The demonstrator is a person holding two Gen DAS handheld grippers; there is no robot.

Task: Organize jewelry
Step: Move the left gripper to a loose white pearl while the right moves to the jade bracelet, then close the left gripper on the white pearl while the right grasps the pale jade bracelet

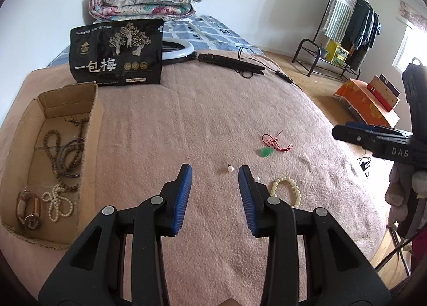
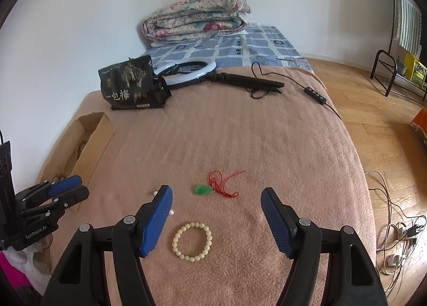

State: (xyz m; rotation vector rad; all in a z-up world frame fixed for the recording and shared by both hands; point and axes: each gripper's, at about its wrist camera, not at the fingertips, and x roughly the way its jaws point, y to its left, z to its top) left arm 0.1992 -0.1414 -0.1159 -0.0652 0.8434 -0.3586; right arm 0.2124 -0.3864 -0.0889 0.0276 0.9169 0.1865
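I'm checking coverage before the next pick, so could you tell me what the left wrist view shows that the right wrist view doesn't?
Only the left wrist view shows the cardboard box's contents: brown bead strands, white pearl necklace.

Only the right shows the cream bead bracelet whole.

Both share the green pendant on red cord, loose pearls, pink blanket.

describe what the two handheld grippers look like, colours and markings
Both the left gripper and the right gripper have black plastic bodies with silver pivot pins and ribbed blue pads. White lettering marks their sides: "GenRobot.AI" on the left, "DAS" on the right.
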